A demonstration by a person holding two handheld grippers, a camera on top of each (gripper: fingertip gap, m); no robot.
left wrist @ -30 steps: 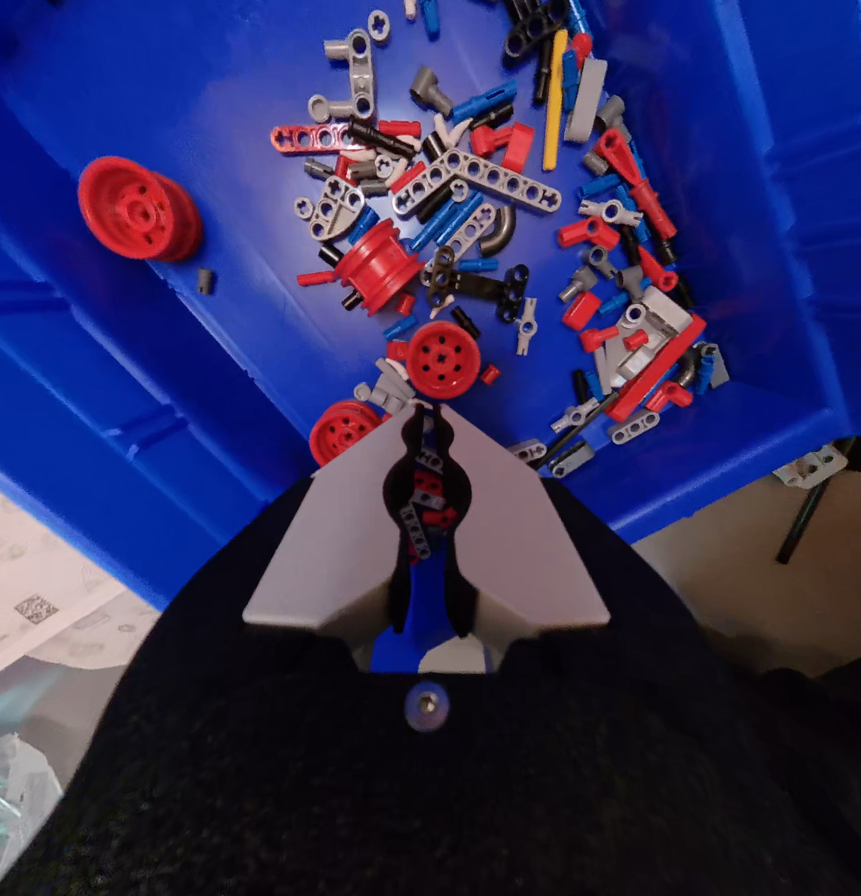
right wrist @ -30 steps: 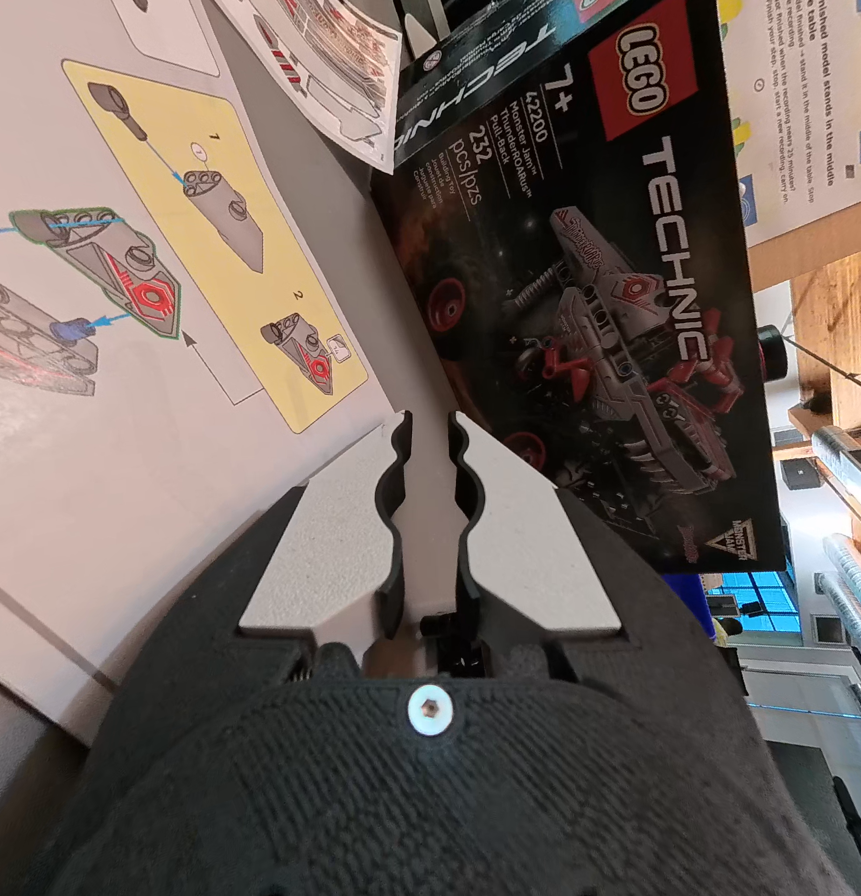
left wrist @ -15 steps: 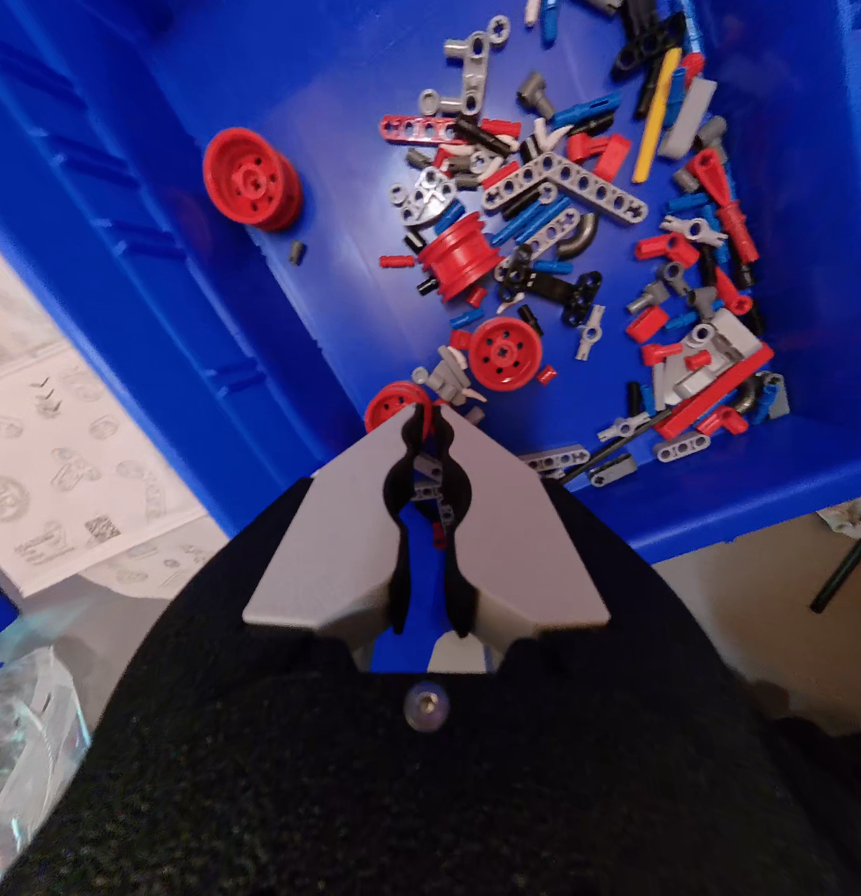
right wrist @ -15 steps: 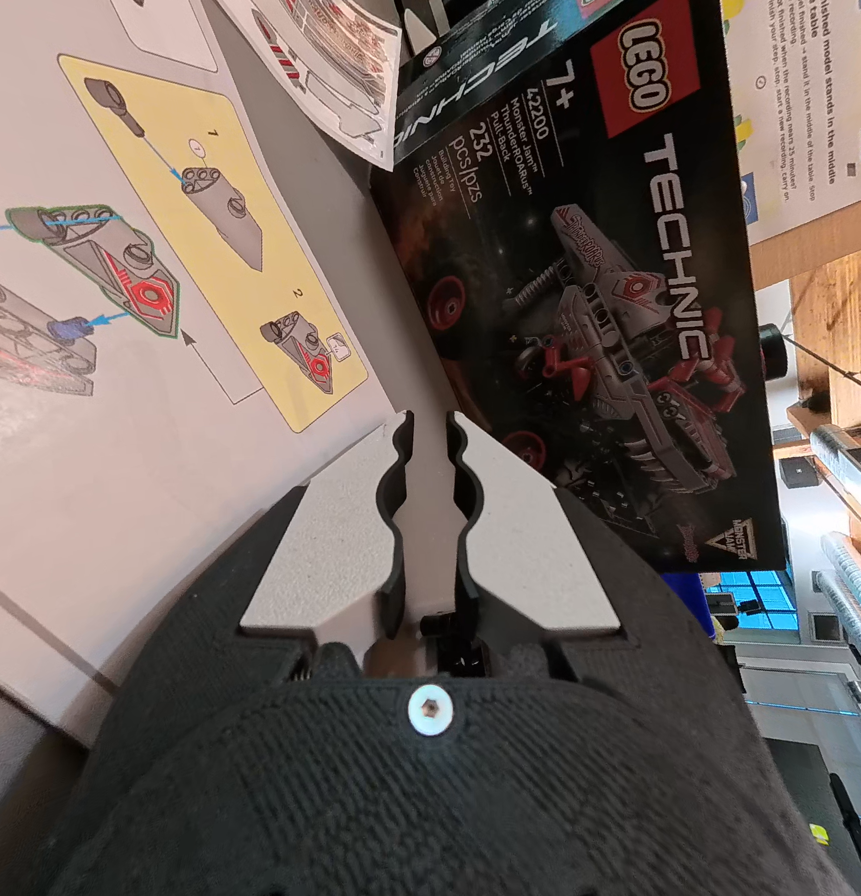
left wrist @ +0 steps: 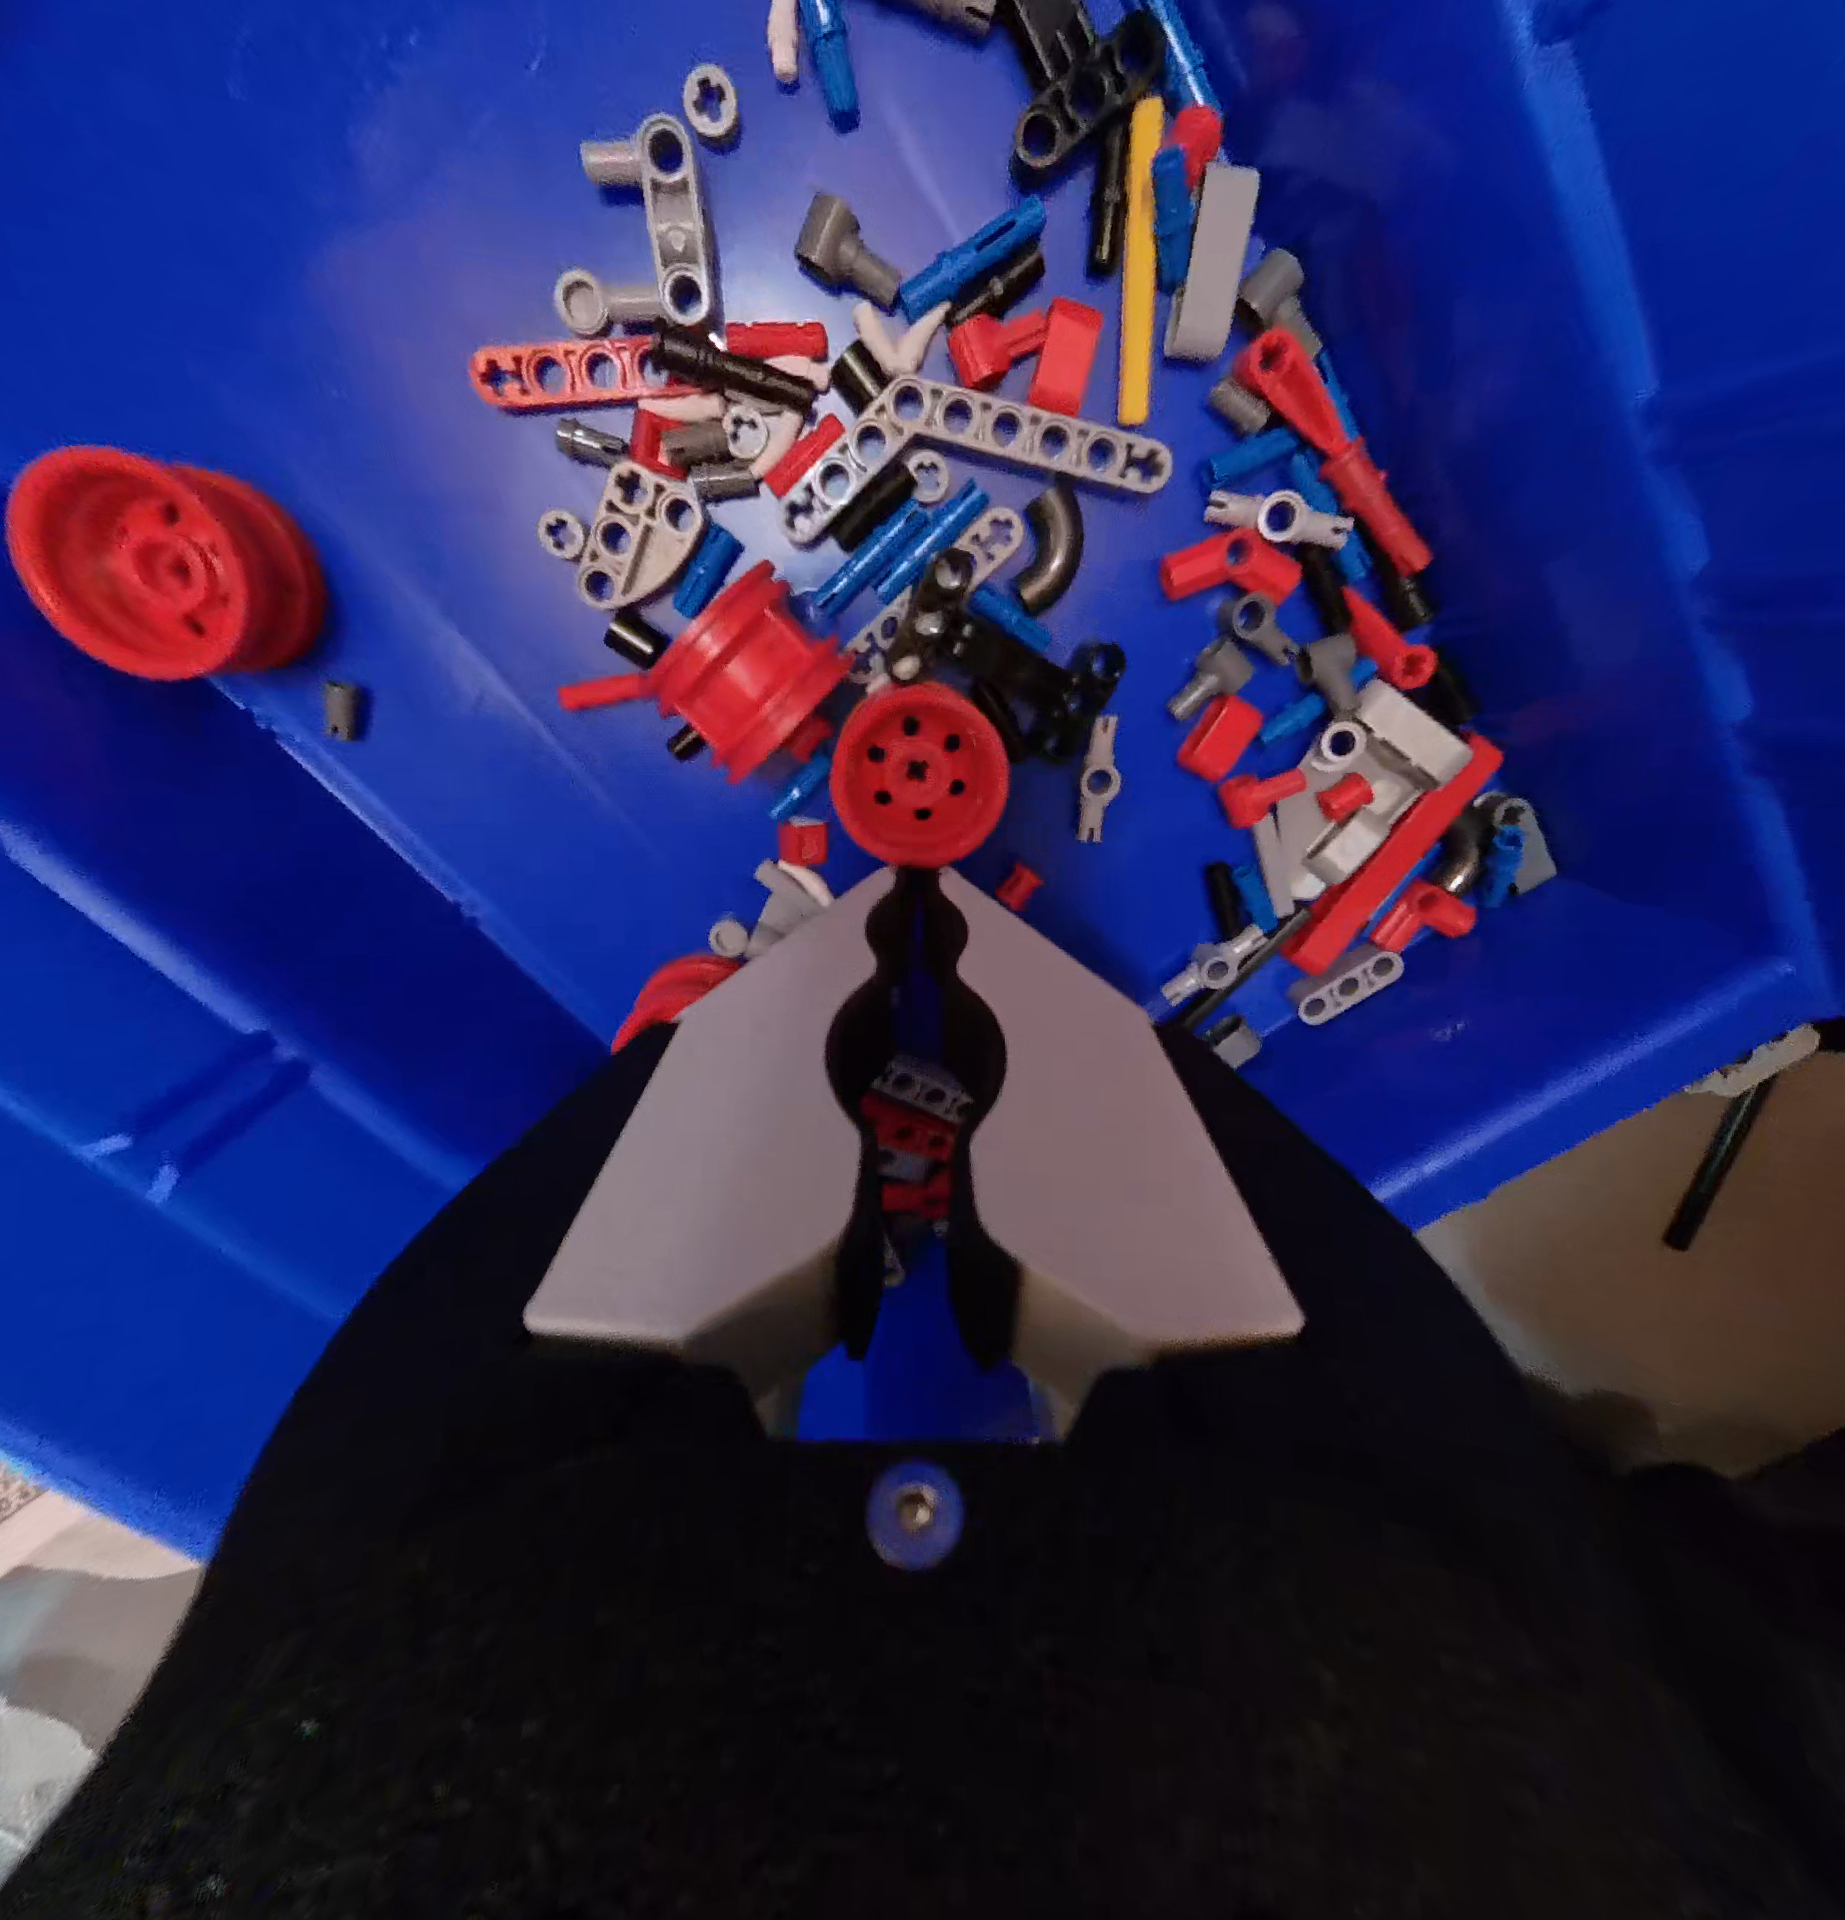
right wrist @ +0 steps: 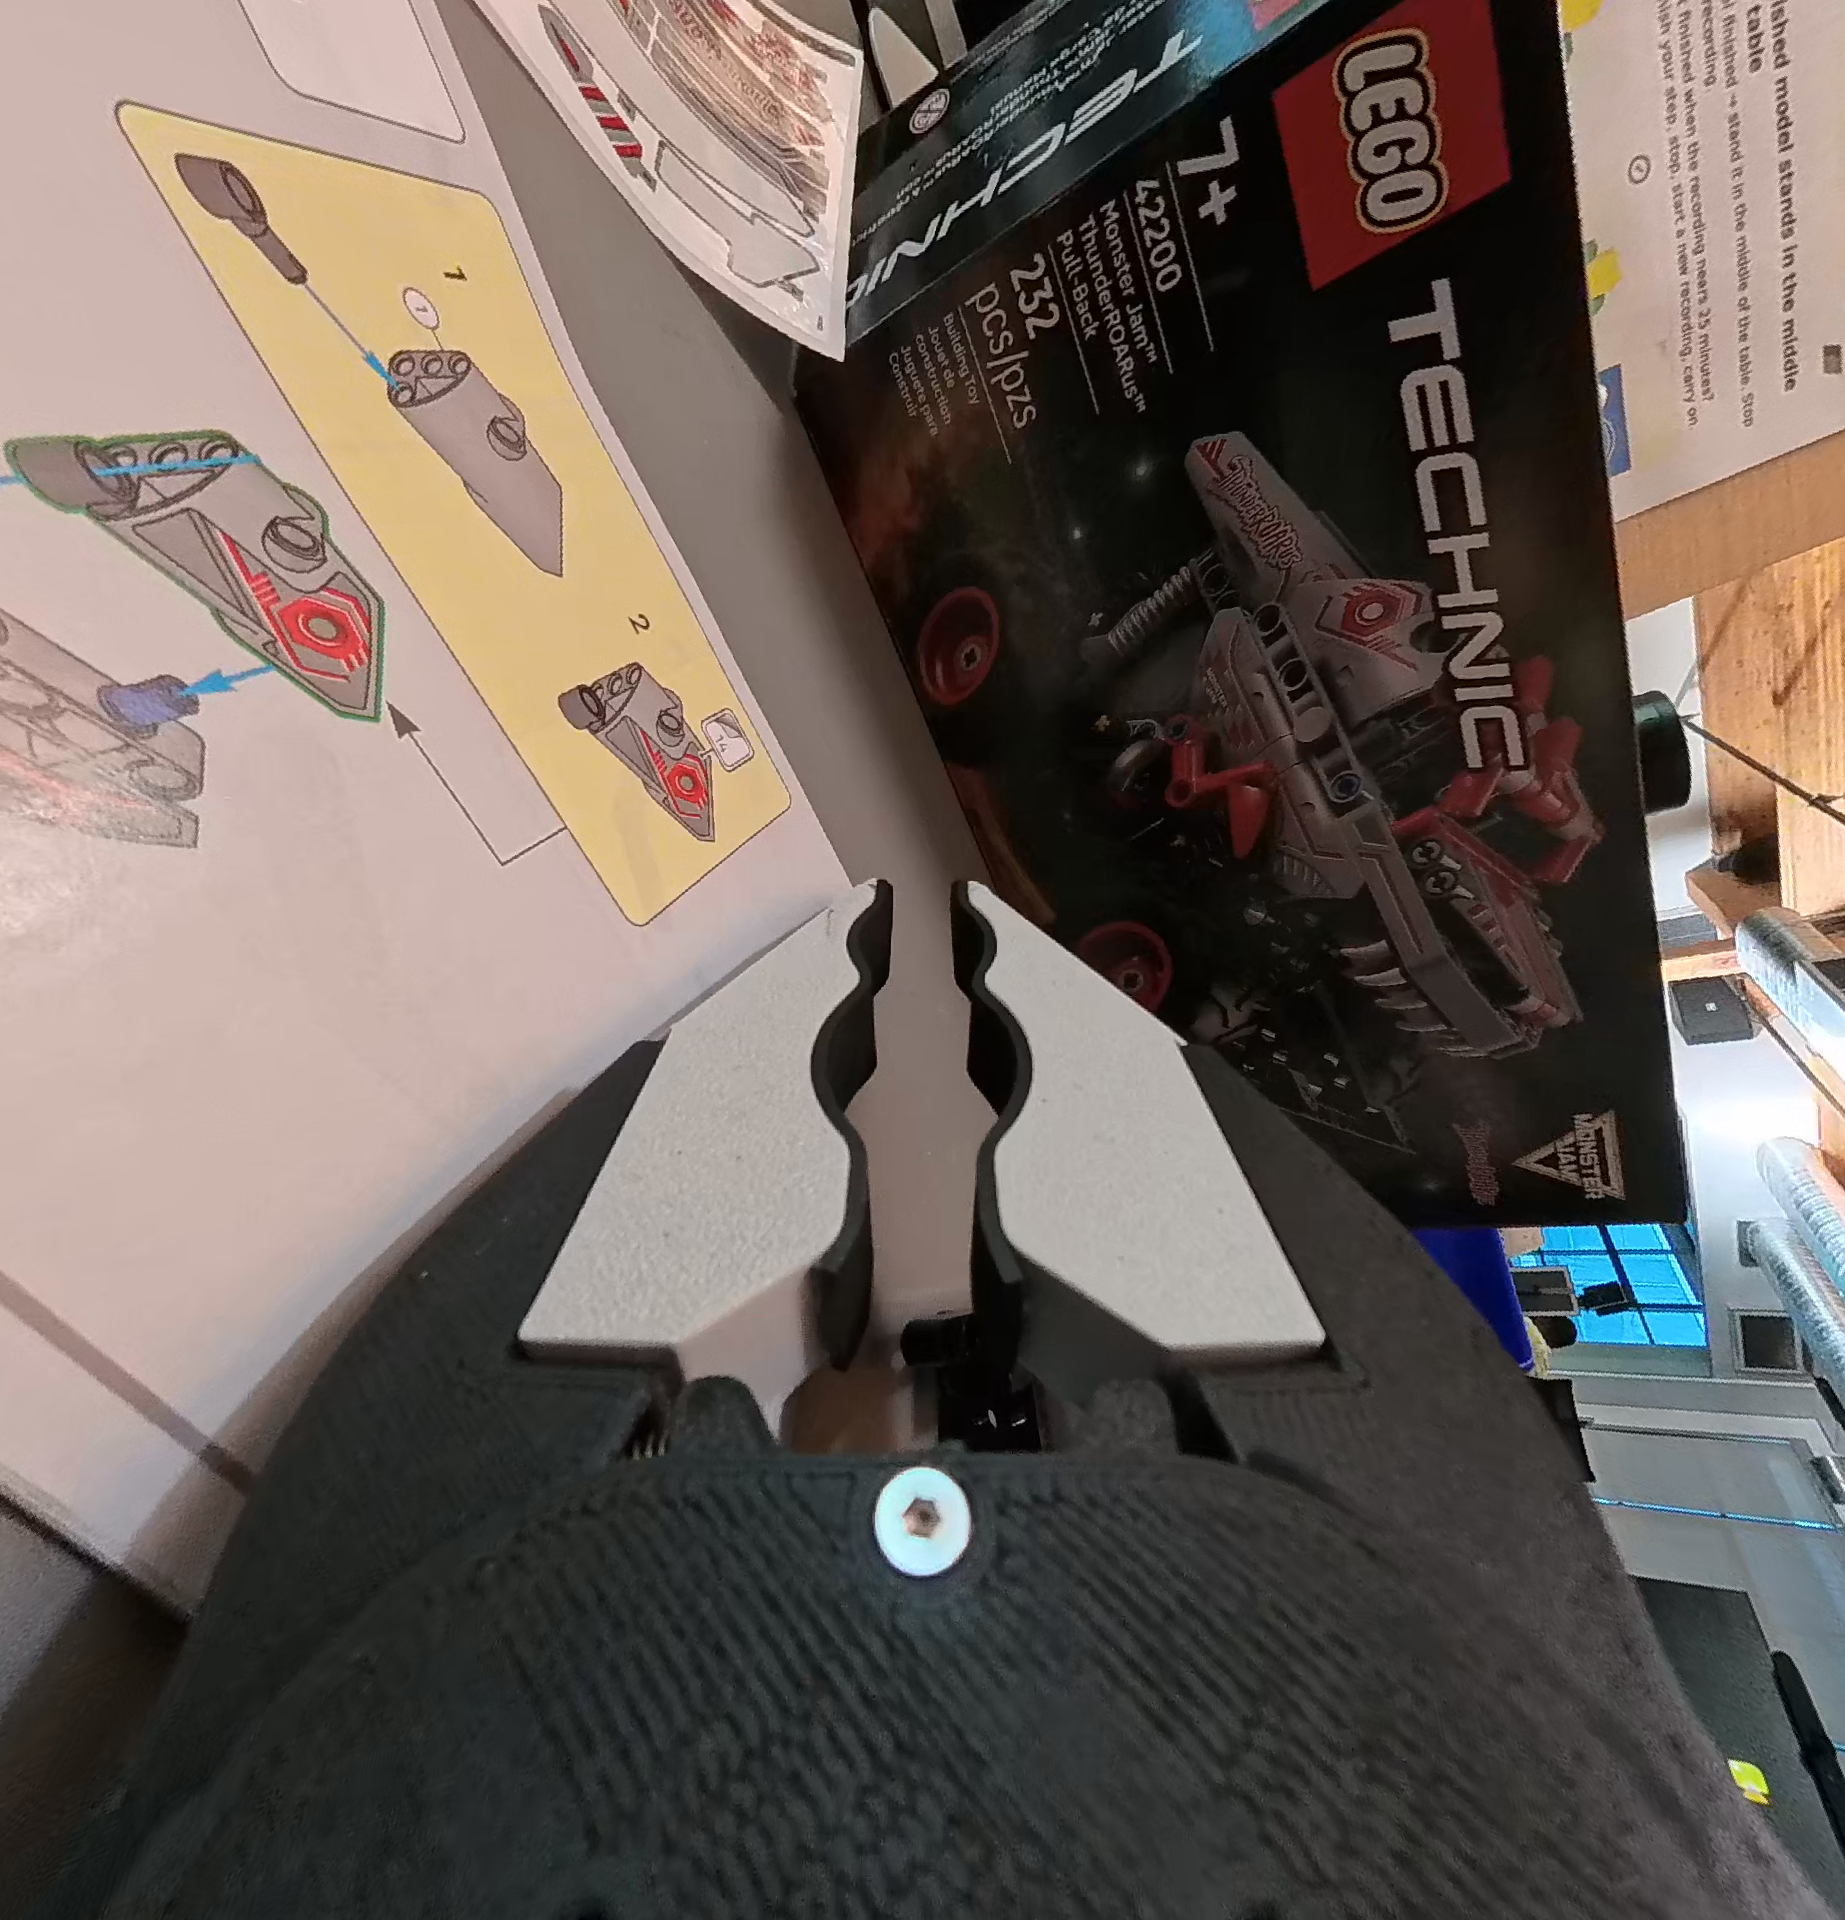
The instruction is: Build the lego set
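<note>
My left gripper is shut and hangs over a blue bin of loose red, grey, blue and black Technic pieces. Its tips are at the near edge of a small red wheel; I cannot tell whether they touch it. A red hub lies just left of that wheel, and a bigger red wheel sits alone at the far left. A grey bent beam lies in the pile. My right gripper is slightly open and empty, over the edge of the open instruction booklet.
The set's dark box lies right of the booklet, with a sticker sheet behind. Another red wheel is half hidden by my left finger. Paper and a plastic bag lie outside the bin's left wall. The tips of one gripper are about 55 cm away from the tips of the other. The right gripper is farther from the red hub, some 55 cm, than the left, some 5 cm. The bigger red wheel is about 12 cm from my left fingertips.
The left gripper swung right and back, then came in closer over the bin, so the small red wheel now sits right at its tips. The right gripper has not moved.
</note>
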